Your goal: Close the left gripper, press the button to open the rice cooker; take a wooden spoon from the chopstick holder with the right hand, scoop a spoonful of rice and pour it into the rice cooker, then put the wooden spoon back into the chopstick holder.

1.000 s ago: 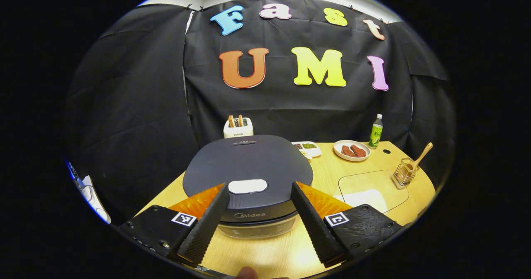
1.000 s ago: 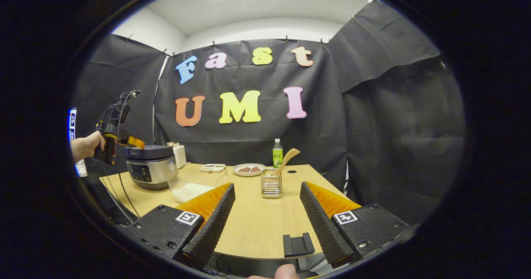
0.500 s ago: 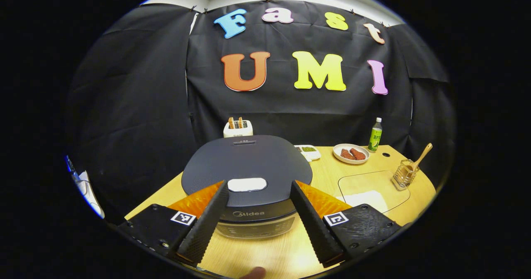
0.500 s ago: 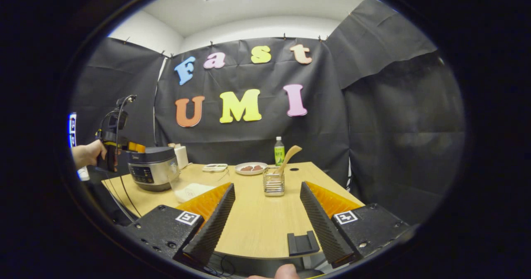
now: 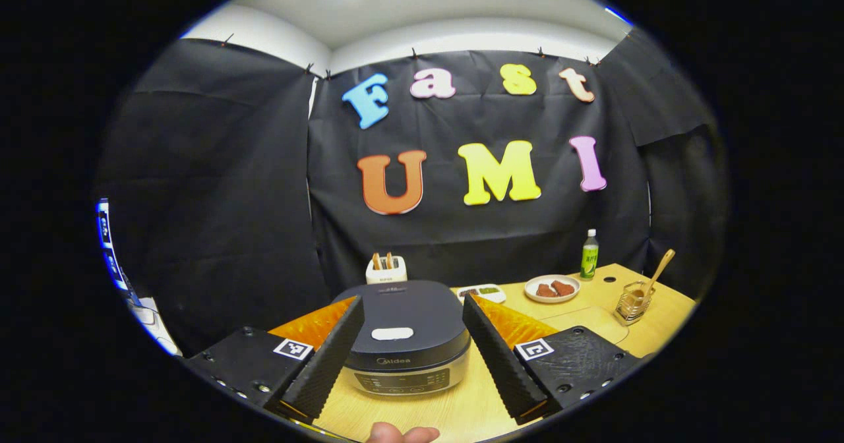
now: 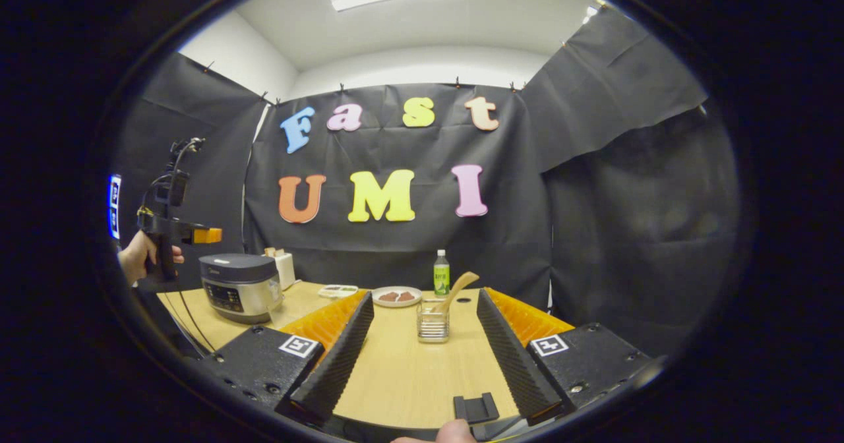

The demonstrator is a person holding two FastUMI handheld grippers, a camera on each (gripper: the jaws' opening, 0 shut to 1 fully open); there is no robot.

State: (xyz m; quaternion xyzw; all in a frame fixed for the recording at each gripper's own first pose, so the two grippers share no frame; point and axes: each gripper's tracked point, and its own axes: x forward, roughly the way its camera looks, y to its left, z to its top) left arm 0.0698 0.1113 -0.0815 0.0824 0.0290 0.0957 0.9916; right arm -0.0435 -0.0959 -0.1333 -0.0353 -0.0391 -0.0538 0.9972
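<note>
**Both grippers open, cooker lid down, spoon in holder**

Left gripper view: the left gripper (image 5: 412, 354) is at the bottom centre with its fingers wide apart and nothing between them. Past the fingers, low in the centre of the frame, the rice cooker (image 5: 403, 337) stands on the table (image 5: 597, 314) with its lid down; the pale button (image 5: 392, 333) is on top of the lid. At the lower right the spoon (image 5: 659, 268) leans in the wire holder (image 5: 632, 302). A plate (image 5: 552, 289) and a green bottle (image 5: 589, 255) are behind it.

Right gripper view: the right gripper (image 6: 425, 354) is at the bottom centre, fingers also wide apart and empty. Between them, farther off, is the holder (image 6: 432, 321) with the spoon (image 6: 458, 283) tilted to the right. At the left of the frame the cooker (image 6: 239, 285) stands closed, and a hand (image 6: 142, 258) holds the left gripper (image 6: 198, 235) above and left of it, not touching it.
</note>
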